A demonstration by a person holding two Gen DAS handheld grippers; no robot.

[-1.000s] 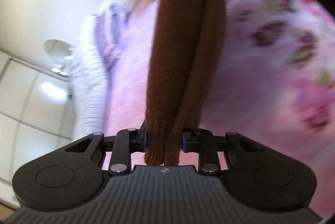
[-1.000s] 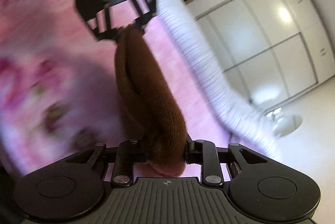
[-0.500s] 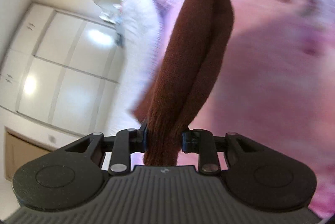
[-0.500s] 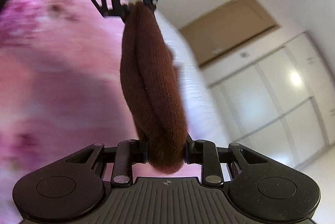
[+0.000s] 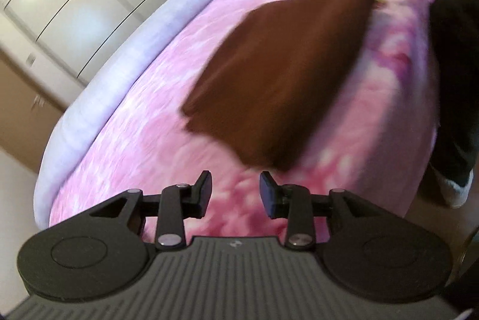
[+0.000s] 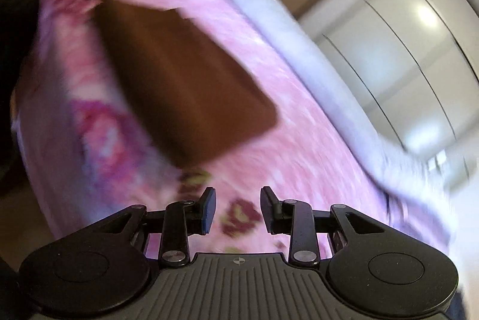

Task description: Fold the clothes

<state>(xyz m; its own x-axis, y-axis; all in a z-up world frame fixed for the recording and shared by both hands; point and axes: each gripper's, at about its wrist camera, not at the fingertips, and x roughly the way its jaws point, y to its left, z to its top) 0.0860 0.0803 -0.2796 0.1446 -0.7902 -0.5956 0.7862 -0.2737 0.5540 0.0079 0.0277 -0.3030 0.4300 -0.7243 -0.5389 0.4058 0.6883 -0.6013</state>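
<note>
On the left, the left gripper (image 5: 235, 190) hangs over the pink floral bedspread (image 5: 143, 140) with its jaws apart and nothing between them. Straight ahead of it, close beyond the fingertips, lies the brown knit garment (image 5: 278, 80), flat on the bedspread in a long, roughly rectangular shape. Its long axis runs away from this gripper toward the other one, which shows at its far end. Moving right, the right gripper (image 6: 237, 209) is likewise spread wide and empty, facing back along the same garment (image 6: 185, 83); here the near short edge sits a little further off from the fingertips and slightly to their left. So the piece lies lengthwise between the two tools, each pointing at one short end, with the left one looking the nearer. A further fold would likely mean taking one short end and carrying it over to the other. Both views are blurred, so finer creases cannot be made out
</note>
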